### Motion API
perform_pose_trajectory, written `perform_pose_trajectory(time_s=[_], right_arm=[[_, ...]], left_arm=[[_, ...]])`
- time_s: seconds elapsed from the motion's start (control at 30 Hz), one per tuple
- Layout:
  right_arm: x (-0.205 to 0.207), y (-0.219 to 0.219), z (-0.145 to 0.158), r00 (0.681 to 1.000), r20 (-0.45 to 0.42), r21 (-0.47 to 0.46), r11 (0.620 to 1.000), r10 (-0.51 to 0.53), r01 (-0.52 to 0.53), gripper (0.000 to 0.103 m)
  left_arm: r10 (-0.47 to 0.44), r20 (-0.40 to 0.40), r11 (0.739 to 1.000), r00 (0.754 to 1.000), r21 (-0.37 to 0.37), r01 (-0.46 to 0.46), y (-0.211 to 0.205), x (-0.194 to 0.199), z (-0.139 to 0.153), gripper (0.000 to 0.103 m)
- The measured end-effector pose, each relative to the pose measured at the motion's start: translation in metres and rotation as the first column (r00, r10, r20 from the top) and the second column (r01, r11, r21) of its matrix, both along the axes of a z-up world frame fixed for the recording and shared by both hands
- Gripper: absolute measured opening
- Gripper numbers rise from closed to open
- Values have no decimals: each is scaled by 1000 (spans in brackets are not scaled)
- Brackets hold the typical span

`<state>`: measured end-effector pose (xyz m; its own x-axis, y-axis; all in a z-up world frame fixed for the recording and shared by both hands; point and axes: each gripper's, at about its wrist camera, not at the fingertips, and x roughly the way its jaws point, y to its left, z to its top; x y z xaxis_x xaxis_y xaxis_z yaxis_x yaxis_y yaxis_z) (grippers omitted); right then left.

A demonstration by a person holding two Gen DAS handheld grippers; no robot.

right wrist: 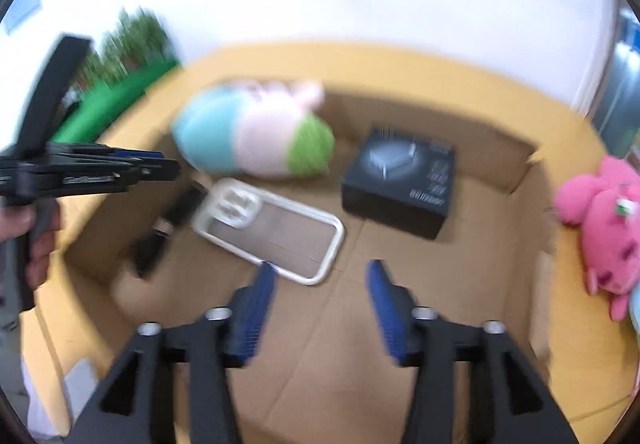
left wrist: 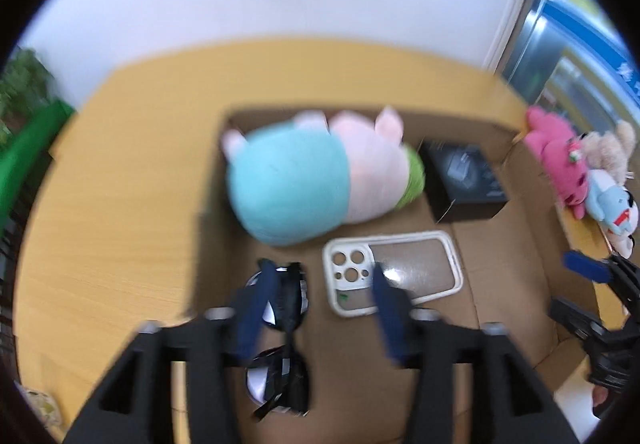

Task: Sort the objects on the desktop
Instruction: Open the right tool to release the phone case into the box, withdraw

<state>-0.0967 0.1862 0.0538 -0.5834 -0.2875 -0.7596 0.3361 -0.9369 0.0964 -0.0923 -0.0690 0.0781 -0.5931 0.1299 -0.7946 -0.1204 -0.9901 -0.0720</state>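
Note:
An open cardboard box (left wrist: 496,244) (right wrist: 500,228) holds a blue, pink and green plush (left wrist: 304,180) (right wrist: 256,136), a black carton (left wrist: 464,176) (right wrist: 400,184), a white phone case (left wrist: 392,276) (right wrist: 272,228) and black sunglasses (left wrist: 280,332) (right wrist: 168,228). My left gripper (left wrist: 320,284) is open and empty above the sunglasses and the phone case. My right gripper (right wrist: 320,272) is open and empty over the box floor. The left gripper also shows in the right wrist view (right wrist: 168,164).
The box stands on a yellow wooden table (left wrist: 120,172). A pink plush (left wrist: 560,160) (right wrist: 608,228) and other soft toys (left wrist: 616,204) lie right of the box. A green object (left wrist: 28,156) and a plant (right wrist: 132,36) are at the left. The right gripper also shows in the left wrist view (left wrist: 580,284).

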Motion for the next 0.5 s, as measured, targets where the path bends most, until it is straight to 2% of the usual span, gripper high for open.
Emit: perform_pose_trajectory(time_s=[0.03,0.1,0.2,0.33,0.37,0.43,0.5], right_arm=[[20,6,8,999,-50,-24,1000,-9,8,76],[58,11,13,991,-128,-16,1000,-25,23,81],[81,16,-4,988,-145,6,999,-48,49,81],[90,21,-40,995,-91,-27,999,-45,42,74],[89,24,-39,994,-94,-43,998,-52,48,73],[92,27,-38,993,-98,-38,998,-60,56,71],[94,30,-38,992,-99,-14,997,-73,72,66]], left_arm=[[20,-45,1000,999,-18,-20,-7,18,5,69],[32,-74,999,997,-28,-34,-16,39,4,69],[34,-13,999,999,27,-34,-21,48,-21,69],[14,83,1000,996,26,-16,-10,54,-57,68],[11,56,1000,998,-15,-10,-9,60,-57,68],[16,65,999,998,-49,-13,-2,64,-58,68],[12,75,1000,997,3,-13,-3,68,-57,68]])
